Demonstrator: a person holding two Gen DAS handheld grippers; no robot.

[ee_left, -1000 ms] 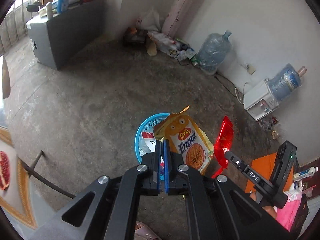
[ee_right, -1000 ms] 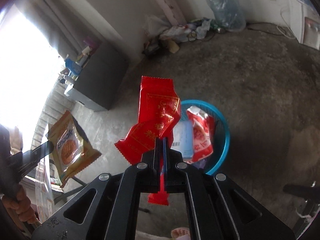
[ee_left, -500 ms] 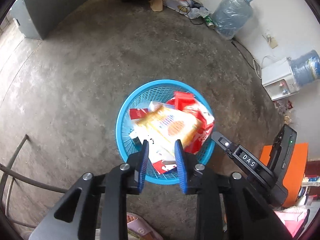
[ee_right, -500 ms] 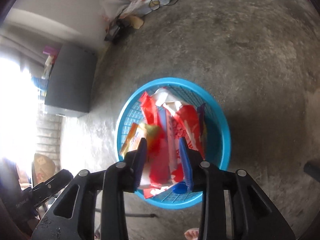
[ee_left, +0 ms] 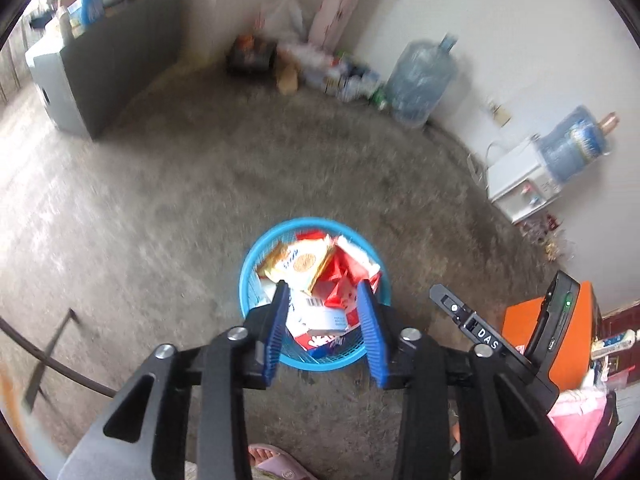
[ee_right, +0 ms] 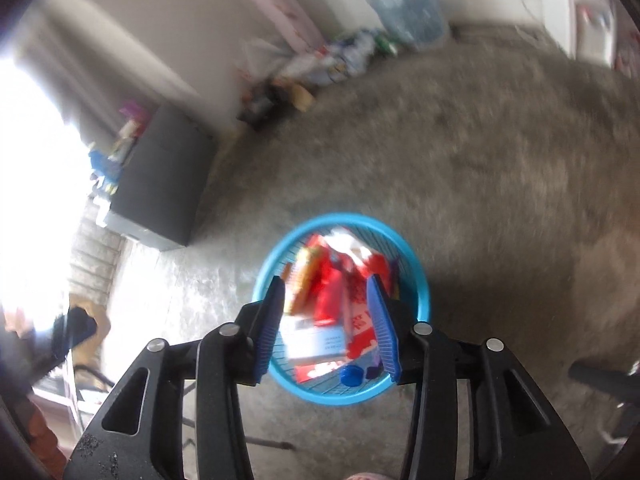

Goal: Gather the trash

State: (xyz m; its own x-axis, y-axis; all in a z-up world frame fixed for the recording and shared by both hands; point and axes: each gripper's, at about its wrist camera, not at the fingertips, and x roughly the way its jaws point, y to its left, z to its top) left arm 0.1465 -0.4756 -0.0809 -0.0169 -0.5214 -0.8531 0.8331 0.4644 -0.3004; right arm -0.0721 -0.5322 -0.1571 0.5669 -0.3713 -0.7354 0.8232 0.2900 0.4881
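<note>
Wrappers (ee_left: 316,280) fill the blue basket (ee_left: 250,276) under both wide-spread, empty grippers (ee_left: 322,300) (ee_right: 326,300).

Right view motion-blurred; wrapper (ee_right: 332,300) text unreadable; basket (ee_right: 420,280) near rim hidden behind claw fingers (ee_right: 382,328).

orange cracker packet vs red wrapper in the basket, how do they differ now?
The cracker packet is orange and white with a round biscuit picture; the red wrapper is plain red, its print too blurred to read. The packet lies fairly flat on top; the wrapper is crumpled beside it. Both sit in the blue basket, free of either claw.
</note>
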